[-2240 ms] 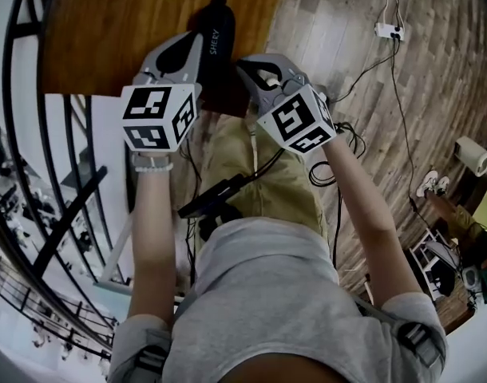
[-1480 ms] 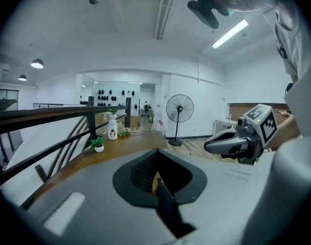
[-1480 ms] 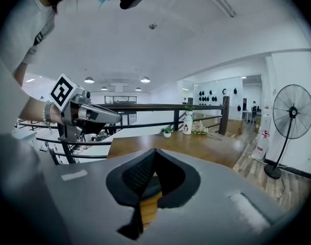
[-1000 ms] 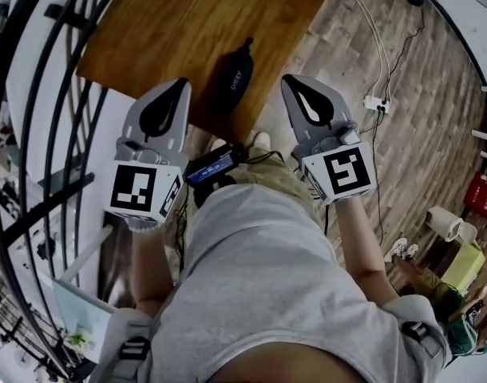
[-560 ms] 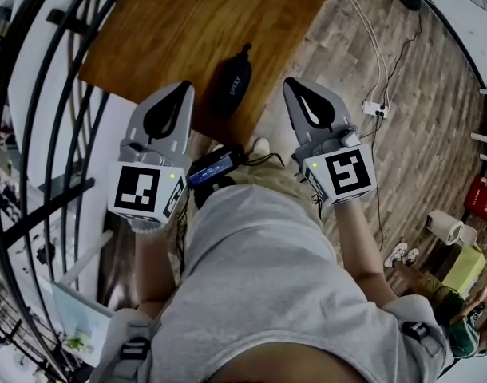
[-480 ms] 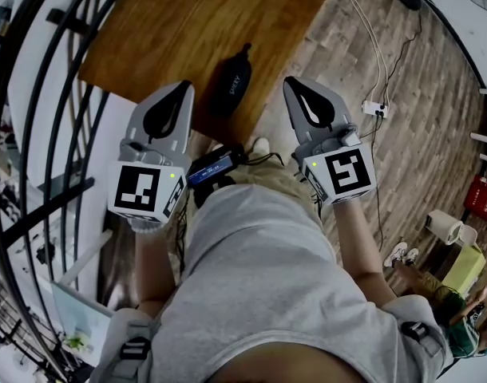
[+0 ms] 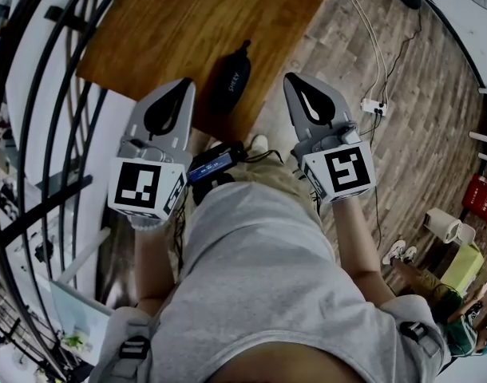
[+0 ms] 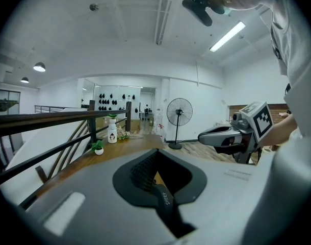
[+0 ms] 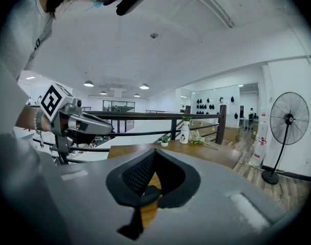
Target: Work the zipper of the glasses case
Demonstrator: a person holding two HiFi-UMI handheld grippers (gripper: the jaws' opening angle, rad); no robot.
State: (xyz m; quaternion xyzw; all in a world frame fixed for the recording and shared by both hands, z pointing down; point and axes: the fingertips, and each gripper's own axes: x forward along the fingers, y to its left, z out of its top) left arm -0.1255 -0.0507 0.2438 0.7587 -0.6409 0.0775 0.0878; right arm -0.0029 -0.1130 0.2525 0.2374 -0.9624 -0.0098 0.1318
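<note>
closest in, the person's grey shirt [image 7: 259, 278] fills the lower head view, and both grippers are held up in front of the waist, by the table's near edge. the left gripper [image 7: 178, 88] has its jaws pressed together on nothing. the right gripper [image 7: 294, 82] is the same, closed and empty. each gripper view shows its own tips meeting, and the case appears only through the window behind them, lying further off and not pinched.

just past the tips, the case [image 7: 231, 82] lies on the wooden table [image 7: 180, 22] near its front edge. it sits between the two grippers and touches neither, with its long side running away from the person. it looks closed, though the zipper line is too small to read. a thin tab sticks out at its far end; i cannot tell if that is the pull.

as i judge it, no zipper work is under way here. either it has not begun or it is already over. any further work would need one gripper to steady the case and the other to catch the pull.

beyond the table lies the plank floor [image 7: 419, 134].
</note>
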